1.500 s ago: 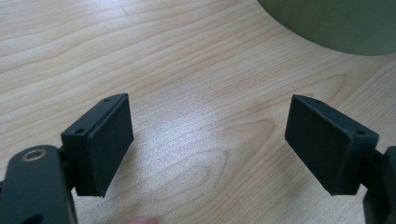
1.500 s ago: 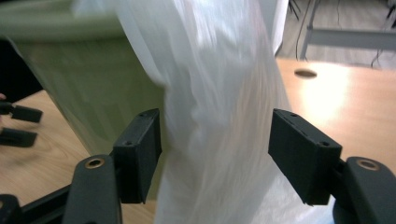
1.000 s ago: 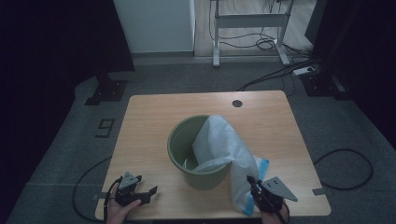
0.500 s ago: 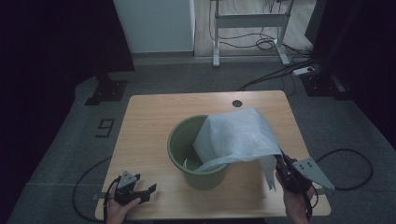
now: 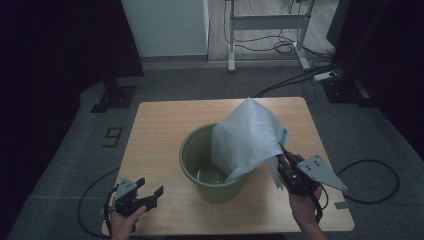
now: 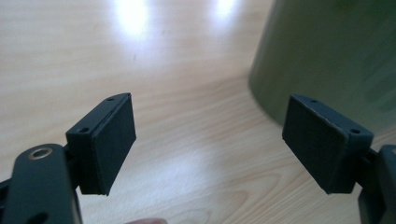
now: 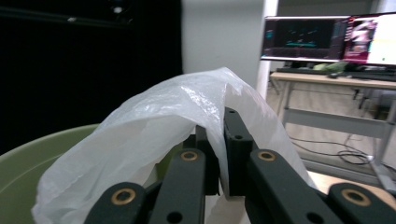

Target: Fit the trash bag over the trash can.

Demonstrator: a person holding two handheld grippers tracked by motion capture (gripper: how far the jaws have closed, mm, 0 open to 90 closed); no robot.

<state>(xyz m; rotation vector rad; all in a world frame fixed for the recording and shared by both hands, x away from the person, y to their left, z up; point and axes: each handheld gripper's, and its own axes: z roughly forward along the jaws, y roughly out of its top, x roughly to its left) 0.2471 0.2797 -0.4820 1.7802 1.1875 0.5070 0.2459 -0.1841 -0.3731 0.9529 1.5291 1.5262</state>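
Observation:
A green plastic bucket (image 5: 210, 172) stands upright in the middle of the wooden table (image 5: 155, 125). A white plastic bag (image 5: 247, 135) hangs partly inside it and rises as a peak over its right rim. My right gripper (image 5: 281, 161), lifted off the table right of the bucket, is shut on the bag's lower edge. Its jaws have just eased a little wider, with the film still pinched between them. In the right gripper view the bag (image 7: 154, 121) drapes over the right gripper (image 7: 220, 135), with the bucket rim (image 7: 28, 154) behind. My left gripper (image 5: 150, 192) (image 6: 210, 144) hovers open and holds nothing, left of the bucket wall (image 6: 327, 56).
The table's front edge lies just under both hands. A white desk frame (image 5: 265, 22) and cables (image 5: 300, 80) lie on the floor beyond the table. A lit monitor (image 7: 327, 37) sits on a desk in the right gripper view.
My right gripper has risen with the bag and moved right, pulling the bag up into a taller sheet over the bucket's right side. The left gripper has lifted slightly.

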